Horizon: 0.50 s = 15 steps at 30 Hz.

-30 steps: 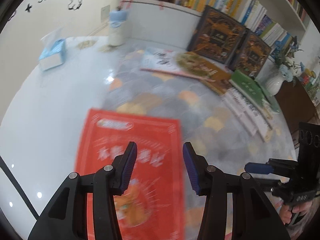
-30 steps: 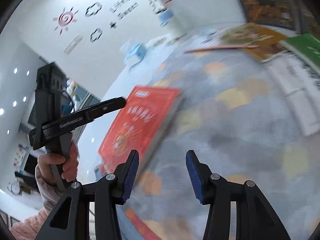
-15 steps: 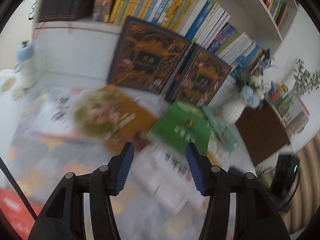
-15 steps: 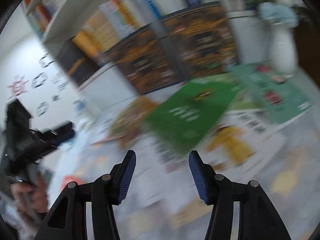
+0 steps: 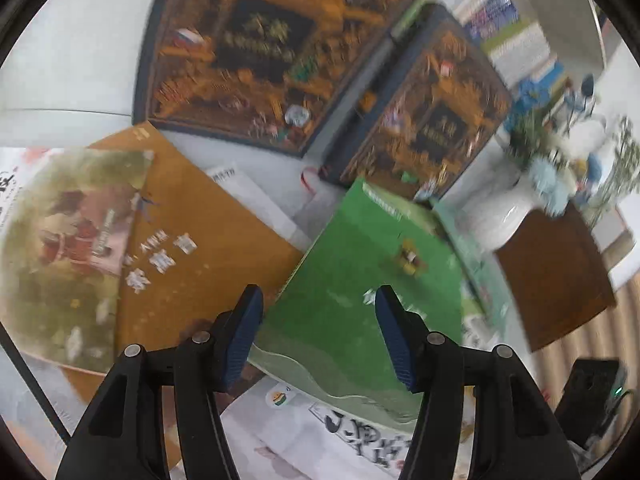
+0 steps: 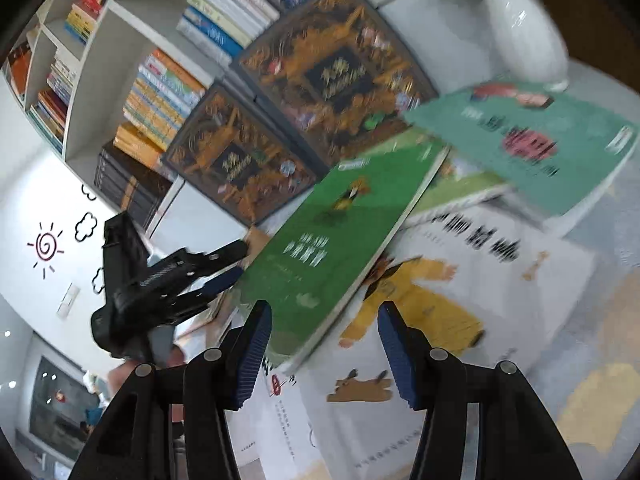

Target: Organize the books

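Tongs in both my hands had just been spreading: the left gripper (image 5: 318, 334) and the right gripper (image 6: 324, 354) stood parted, nothing between the pads. A second earlier they hung over a red book on the mat; now both had swung across to the green book (image 5: 360, 292), which lay flat atop a white picture book (image 6: 460, 320), just beside the brown book (image 5: 192, 248). That made the green one my likely next pick. Writing was too smeared to read; the white characters on its cover were possibly a Chinese title.
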Motion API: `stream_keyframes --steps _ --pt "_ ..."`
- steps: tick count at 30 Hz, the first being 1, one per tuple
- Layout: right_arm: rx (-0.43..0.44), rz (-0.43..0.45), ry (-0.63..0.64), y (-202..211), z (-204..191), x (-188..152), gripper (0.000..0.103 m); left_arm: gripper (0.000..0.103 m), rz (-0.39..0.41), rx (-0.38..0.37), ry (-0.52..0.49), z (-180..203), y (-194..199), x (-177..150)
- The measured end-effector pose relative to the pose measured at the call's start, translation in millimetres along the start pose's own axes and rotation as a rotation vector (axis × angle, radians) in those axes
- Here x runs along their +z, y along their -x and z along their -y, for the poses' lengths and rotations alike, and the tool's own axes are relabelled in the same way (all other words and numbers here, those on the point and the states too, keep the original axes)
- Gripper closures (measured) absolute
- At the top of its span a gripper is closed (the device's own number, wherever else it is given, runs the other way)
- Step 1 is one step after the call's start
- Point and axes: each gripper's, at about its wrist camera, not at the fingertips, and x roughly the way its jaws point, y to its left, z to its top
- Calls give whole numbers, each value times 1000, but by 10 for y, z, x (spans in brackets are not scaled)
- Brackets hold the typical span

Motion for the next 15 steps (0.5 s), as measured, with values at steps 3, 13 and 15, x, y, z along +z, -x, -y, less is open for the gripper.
stream_keyframes --steps 3,13,15 --pt "-19 -18 56 -88 -107 -36 49 47 -23 5 -78 127 -36 -51" --pt "-50 -48 82 -62 -99 -9 47 47 -80 20 -167 339 -12 -254" --pt "-86 -62 120 -48 -161 -29 47 47 -83 34 -179 389 20 -315"
